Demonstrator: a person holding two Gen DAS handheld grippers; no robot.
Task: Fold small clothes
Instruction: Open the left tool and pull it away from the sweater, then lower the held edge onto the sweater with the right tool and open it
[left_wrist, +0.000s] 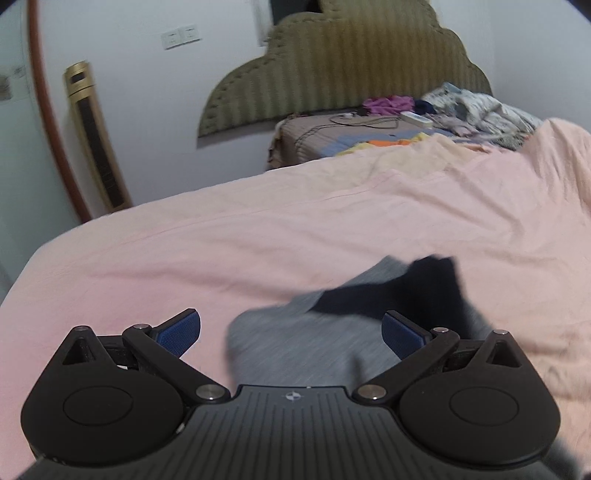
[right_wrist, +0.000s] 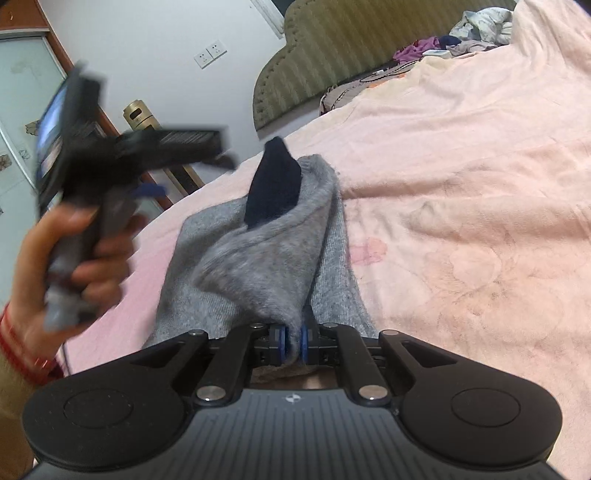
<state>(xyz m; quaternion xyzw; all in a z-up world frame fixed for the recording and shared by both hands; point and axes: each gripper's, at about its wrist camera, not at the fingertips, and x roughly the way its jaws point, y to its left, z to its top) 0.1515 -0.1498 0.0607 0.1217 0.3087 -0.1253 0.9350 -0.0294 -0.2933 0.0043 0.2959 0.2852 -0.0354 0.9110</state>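
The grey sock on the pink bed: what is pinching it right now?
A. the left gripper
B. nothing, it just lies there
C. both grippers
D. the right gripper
D: the right gripper has its blue pads shut on a fold of the grey sock, while the left gripper stands wide open with nothing between its pads.

Soft, even indoor light fills both fisheye views, with no glare and only faint shadows. Straight lines bow near the frame edges, and the corners go dark. In the left wrist view the grey knitted garment with a dark navy patch (left_wrist: 295, 343) is smeared by motion. In the right wrist view the left claw (right_wrist: 147, 162) and the hand (right_wrist: 70, 258) gripping it are heavily blurred.
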